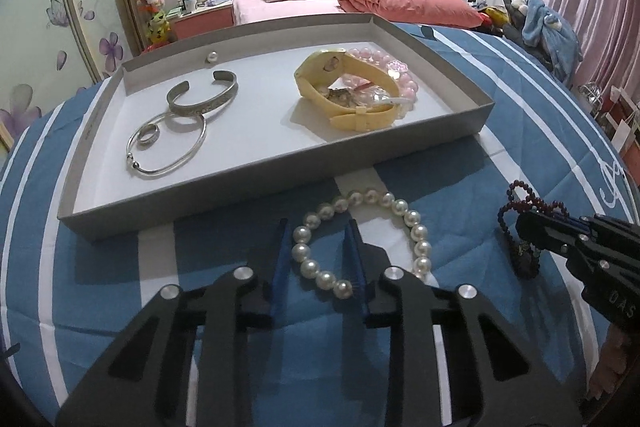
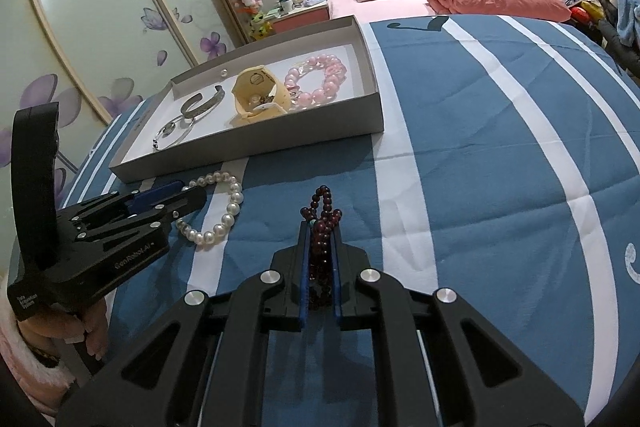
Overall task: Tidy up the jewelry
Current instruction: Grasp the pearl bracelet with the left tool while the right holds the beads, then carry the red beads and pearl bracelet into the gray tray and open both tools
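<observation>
Right gripper (image 2: pixel 320 247) clamps dark beads (image 2: pixel 322 203) (left straddles pearls (image 1: pixel 360 239)).

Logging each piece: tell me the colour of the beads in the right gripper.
Dark red, almost maroon; the bead string shows best in the right wrist view.

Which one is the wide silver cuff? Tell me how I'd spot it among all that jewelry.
Start at the shallow grey tray on the blue-and-white striped bedspread and look at its left half. The wide silver cuff lies there, just behind a thin silver bangle with a ring inside it. Unlike those closed hoops, it is a broad, patterned band with an open gap.
</observation>
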`<state>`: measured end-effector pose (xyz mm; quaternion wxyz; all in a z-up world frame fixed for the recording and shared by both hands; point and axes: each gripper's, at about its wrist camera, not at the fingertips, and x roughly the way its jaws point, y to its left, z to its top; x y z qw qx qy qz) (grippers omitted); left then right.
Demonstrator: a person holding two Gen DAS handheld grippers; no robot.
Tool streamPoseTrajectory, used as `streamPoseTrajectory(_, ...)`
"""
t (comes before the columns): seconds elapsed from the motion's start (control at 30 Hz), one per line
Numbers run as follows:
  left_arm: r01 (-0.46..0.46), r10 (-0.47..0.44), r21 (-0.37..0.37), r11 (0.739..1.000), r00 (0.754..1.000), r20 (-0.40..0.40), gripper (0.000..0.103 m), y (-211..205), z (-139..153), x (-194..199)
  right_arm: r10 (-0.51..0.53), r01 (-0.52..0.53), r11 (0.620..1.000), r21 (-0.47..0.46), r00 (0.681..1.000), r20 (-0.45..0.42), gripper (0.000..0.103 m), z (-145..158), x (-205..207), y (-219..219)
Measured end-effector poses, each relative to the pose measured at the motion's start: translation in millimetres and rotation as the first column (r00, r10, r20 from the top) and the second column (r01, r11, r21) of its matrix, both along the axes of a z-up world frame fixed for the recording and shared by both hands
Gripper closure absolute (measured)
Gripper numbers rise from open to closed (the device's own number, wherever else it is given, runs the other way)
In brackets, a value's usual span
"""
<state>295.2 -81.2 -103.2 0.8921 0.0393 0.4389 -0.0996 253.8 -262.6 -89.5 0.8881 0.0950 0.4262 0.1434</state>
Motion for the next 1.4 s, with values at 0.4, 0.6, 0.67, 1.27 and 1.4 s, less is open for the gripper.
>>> streamPoseTrajectory(0.4, 0.041, -0.041, -0.028, 0.999, 0.999, 0.019, 0.093, 4.1, 1.1, -10.0, -0.008, 0.007, 1.0, 0.03, 0.999, 0.042, 0.094, 8.4, -4.3, -1.4)
streamPoseTrajectory(0.6, 0.05, -0.04, -0.09, 0.995, 0.993, 0.109, 0.093, 25.6, 20.5, -31.7, -0.026, 0.018, 0.998, 0.061, 0.992, 0.127, 0.094, 23.5, -11.2, -5.5)
streamPoseTrajectory(0.67, 0.048, -0.027, -0.127, 0.991, 0.986, 0.166, 0.093, 37.0, 34.7, -42.4, -0.03, 0.018, 0.997, 0.075, 0.987, 0.155, 0.094, 29.3, -13.3, -4.5)
streamPoseTrajectory(1.27, 0.001, 0.123, -0.274, 0.962, 0.892, 0.436, 0.093, 89.7, 107.4, -118.0, 0.014, -0.055, 0.995, 0.08, 0.896, 0.445, 0.094, 80.9, -54.8, 31.5)
streamPoseTrajectory(1.4, -0.016, 0.146, -0.275, 0.961, 0.876, 0.46, 0.093, 94.2, 112.1, -131.0, 0.018, -0.069, 0.993, 0.091, 0.881, 0.472, 0.094, 85.2, -60.4, 35.9)
